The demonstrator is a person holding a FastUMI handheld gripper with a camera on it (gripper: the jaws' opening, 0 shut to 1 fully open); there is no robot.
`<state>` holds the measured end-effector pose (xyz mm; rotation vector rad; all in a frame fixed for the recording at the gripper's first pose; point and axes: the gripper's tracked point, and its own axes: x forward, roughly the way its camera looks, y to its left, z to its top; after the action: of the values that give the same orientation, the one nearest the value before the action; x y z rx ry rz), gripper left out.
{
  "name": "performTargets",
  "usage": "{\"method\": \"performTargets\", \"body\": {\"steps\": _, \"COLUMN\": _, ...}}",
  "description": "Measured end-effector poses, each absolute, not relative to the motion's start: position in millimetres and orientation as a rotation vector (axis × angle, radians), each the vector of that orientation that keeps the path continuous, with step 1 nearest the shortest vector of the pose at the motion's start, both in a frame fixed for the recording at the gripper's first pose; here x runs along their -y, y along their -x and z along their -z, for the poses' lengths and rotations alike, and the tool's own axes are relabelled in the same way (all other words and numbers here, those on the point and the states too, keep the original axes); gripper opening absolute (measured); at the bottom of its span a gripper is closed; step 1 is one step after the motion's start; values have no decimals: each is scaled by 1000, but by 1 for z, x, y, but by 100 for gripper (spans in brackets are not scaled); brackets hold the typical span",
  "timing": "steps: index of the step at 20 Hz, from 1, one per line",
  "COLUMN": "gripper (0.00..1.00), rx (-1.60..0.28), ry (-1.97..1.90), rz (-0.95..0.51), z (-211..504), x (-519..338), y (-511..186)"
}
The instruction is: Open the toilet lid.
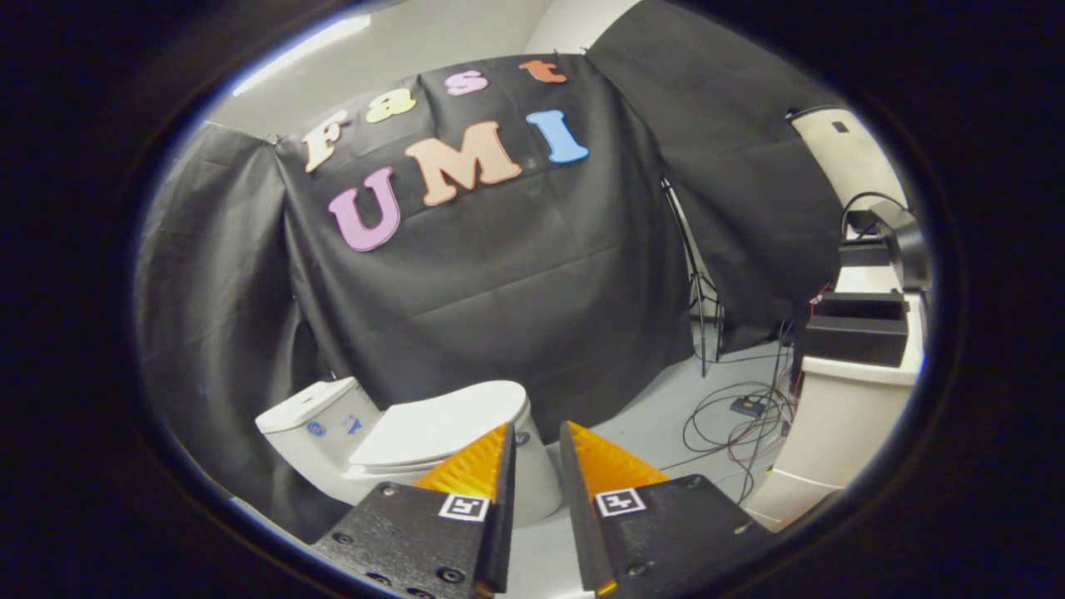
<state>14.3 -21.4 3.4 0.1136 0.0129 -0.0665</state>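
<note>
A white toilet (333,441) stands on the floor against the black cloth wall, beyond my fingers and a little to their left. Its lid (441,428) lies flat down over the seat, and the tank (312,412) sits at its far left end. My gripper (537,428) hovers some way short of the toilet, above floor level. The two fingers stand a narrow gap apart with nothing between them. The left fingertip (499,441) overlaps the lid's right end in the view without touching it.
A white cabinet (840,416) with black boxes (857,333) on top stands to the right. Loose cables (740,424) lie on the pale floor before it. A thin tripod stand (703,308) rises at the cloth's right edge.
</note>
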Motion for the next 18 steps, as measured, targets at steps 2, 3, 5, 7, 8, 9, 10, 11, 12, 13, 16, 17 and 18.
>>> {"method": "performTargets", "body": {"steps": 2, "gripper": 31, "rx": -9, "ry": -124, "rz": 75, "z": -9, "x": 16, "y": -31}}
{"method": "performTargets", "body": {"steps": 3, "gripper": 31, "rx": -1, "ry": -134, "rz": 81, "z": -15, "x": 12, "y": -41}}
{"method": "performTargets", "body": {"steps": 5, "gripper": 31, "rx": 39, "ry": -164, "rz": 74, "z": -25, "x": 4, "y": -65}}
{"method": "performTargets", "body": {"steps": 7, "gripper": 31, "rx": 43, "ry": -221, "rz": 65, "z": -25, "x": -5, "y": -91}}
{"method": "performTargets", "body": {"steps": 8, "gripper": 34, "rx": 43, "ry": -250, "rz": 41, "z": -21, "x": -13, "y": -106}}
{"method": "performTargets", "body": {"steps": 9, "gripper": 34, "rx": 46, "ry": -281, "rz": 21, "z": -19, "x": -20, "y": -118}}
{"method": "performTargets", "body": {"steps": 10, "gripper": 34, "rx": 47, "ry": -316, "rz": 6, "z": -15, "x": -23, "y": -131}}
{"method": "performTargets", "body": {"steps": 11, "gripper": 35, "rx": 46, "ry": -359, "rz": 0, "z": -11, "x": -25, "y": -146}}
{"method": "performTargets", "body": {"steps": 12, "gripper": 36, "rx": 41, "ry": -416, "rz": 3, "z": -4, "x": -26, "y": -159}}
{"method": "performTargets", "body": {"steps": 13, "gripper": 36, "rx": 43, "ry": -471, "rz": 18, "z": 1, "x": -24, "y": -172}}
{"method": "performTargets", "body": {"steps": 16, "gripper": 36, "rx": 83, "ry": -633, "rz": 29, "z": 19, "x": -25, "y": -198}}
{"method": "performTargets", "body": {"steps": 17, "gripper": 36, "rx": 94, "ry": -678, "rz": 67, "z": 27, "x": -18, "y": -207}}
{"method": "performTargets", "body": {"steps": 18, "gripper": 36, "rx": 113, "ry": -734, "rz": 79, "z": 31, "x": -14, "y": -216}}
